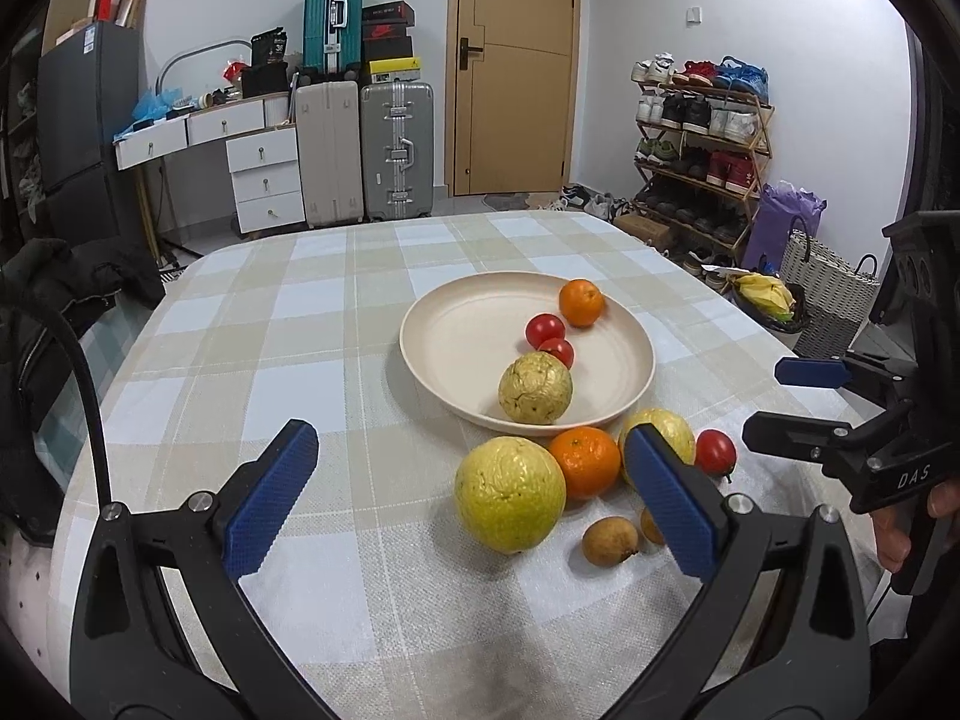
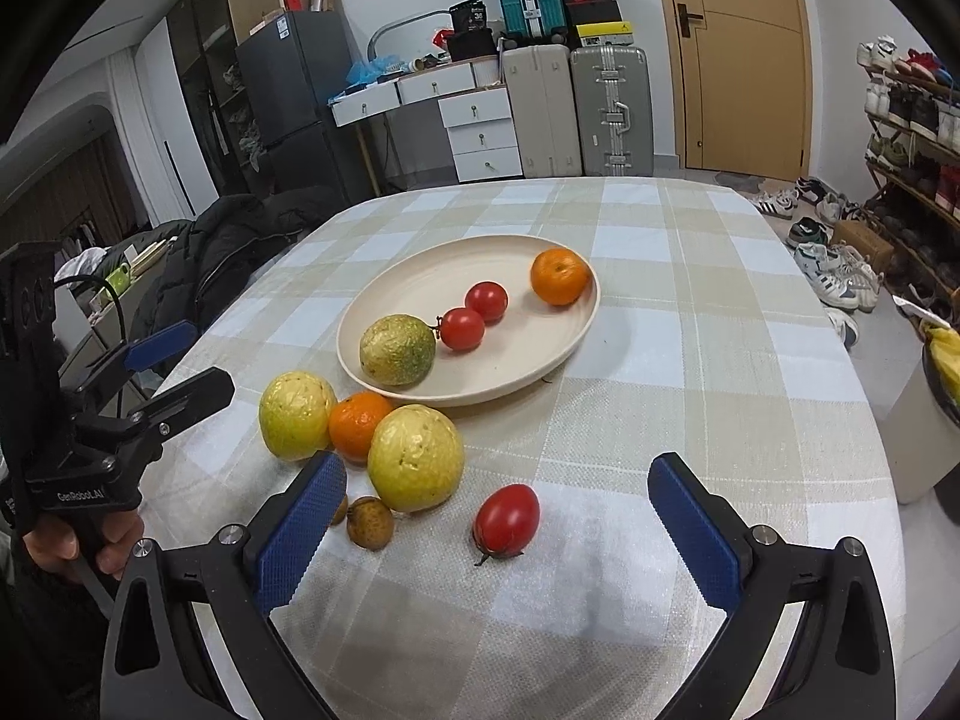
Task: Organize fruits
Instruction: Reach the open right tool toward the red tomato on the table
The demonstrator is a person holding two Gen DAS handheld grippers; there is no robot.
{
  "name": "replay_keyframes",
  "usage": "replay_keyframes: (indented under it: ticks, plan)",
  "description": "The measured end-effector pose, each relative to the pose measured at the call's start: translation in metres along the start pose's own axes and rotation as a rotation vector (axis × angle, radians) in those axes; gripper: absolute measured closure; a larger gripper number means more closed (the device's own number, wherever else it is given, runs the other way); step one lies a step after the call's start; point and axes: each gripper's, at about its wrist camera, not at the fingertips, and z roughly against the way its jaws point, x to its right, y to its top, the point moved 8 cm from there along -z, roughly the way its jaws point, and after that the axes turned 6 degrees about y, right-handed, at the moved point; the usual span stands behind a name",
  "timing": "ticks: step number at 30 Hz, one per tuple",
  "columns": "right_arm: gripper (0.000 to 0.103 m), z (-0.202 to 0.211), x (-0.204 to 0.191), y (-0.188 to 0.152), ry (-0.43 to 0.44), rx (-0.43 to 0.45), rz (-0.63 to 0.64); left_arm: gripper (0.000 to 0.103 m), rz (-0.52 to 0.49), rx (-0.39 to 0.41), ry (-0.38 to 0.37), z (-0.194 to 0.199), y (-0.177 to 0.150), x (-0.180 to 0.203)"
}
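A cream plate [image 1: 456, 324] [image 2: 420, 282] holds a greenish-yellow fruit [image 1: 535, 387] [image 2: 397, 350], two red tomatoes [image 1: 545, 329] [image 2: 486, 300] and an orange [image 1: 581, 302] [image 2: 559, 276]. On the cloth in front lie two yellow fruits [image 1: 510, 502] [image 2: 416, 458], an orange [image 1: 585, 461] [image 2: 359, 425], a tomato [image 1: 715, 451] [image 2: 507, 519] and small brown fruits [image 1: 608, 540] [image 2: 370, 522]. My left gripper [image 1: 474, 504] is open and empty, just short of the near yellow fruit. My right gripper [image 2: 498, 531] is open and empty, with the loose tomato between its fingers' line.
The table wears a beige and white checked cloth [image 1: 300, 312] [image 2: 690, 324]. A dark jacket [image 2: 234, 240] lies at its left edge. Suitcases [image 1: 366, 150], a white drawer desk [image 1: 240, 150], a shoe rack [image 1: 702, 138] and a door [image 1: 516, 66] stand behind.
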Motion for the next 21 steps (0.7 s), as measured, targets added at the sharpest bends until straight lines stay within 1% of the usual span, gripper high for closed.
replay_keyframes:
  ticks: [7, 13, 16, 21]
  plan:
    - [0.000, -0.005, 0.003, -0.006, 0.000, -0.025, -0.007, 0.001, -0.020, -0.018, 0.005, -0.014, -0.003, 0.002]
    - [0.000, -0.011, 0.009, -0.011, -0.007, -0.047, -0.011, 0.001, 0.005, -0.042, 0.007, -0.025, -0.006, -0.003]
    - [0.000, -0.015, 0.014, -0.015, -0.018, -0.065, -0.022, 0.001, 0.003, -0.054, 0.022, -0.030, -0.008, -0.006]
    - [0.000, -0.020, 0.020, -0.018, -0.033, -0.087, -0.021, 0.001, 0.015, -0.076, 0.016, -0.037, -0.012, -0.009]
